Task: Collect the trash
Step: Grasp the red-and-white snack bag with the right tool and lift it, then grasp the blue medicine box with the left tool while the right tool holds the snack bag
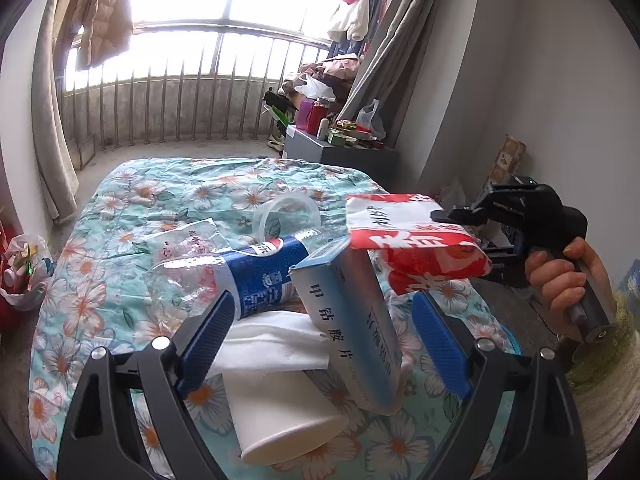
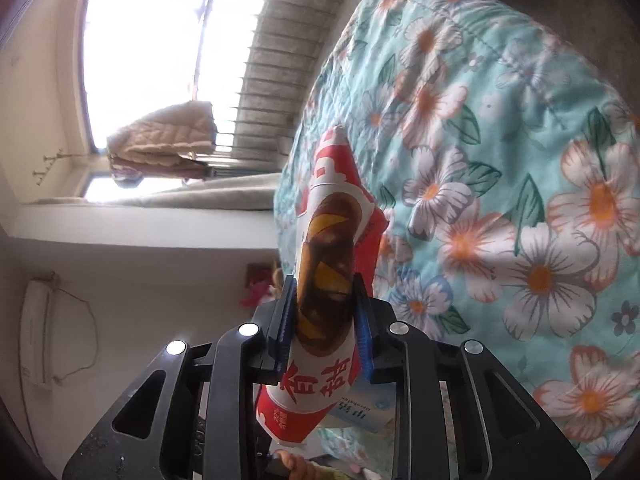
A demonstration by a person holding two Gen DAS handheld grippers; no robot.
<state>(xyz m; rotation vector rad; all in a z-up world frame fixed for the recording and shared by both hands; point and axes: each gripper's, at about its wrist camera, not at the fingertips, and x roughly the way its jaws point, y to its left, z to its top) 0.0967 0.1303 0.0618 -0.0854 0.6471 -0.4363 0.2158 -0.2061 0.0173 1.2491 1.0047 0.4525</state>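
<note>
Trash lies heaped on a floral bedspread (image 1: 100,248). The heap holds a white paper cup (image 1: 280,416), a white tissue (image 1: 272,340), a blue-and-white medicine box (image 1: 352,320), a crushed bottle with a blue label (image 1: 256,276) and a clear plastic cup (image 1: 288,216). My left gripper (image 1: 323,300) stands open, its blue pads either side of the cup, tissue and box without pressing them. My right gripper (image 2: 324,280) is shut on a red-and-white snack wrapper (image 2: 328,240). The left wrist view shows that wrapper (image 1: 412,240) held above the box, with a hand (image 1: 560,280) on the handle.
A red bag with rubbish (image 1: 20,276) sits on the floor left of the bed. A grey cabinet (image 1: 340,152) crowded with bottles and boxes stands beyond the bed's far right corner. Balcony railings (image 1: 180,108) and curtains close the far side. A wall runs along the right.
</note>
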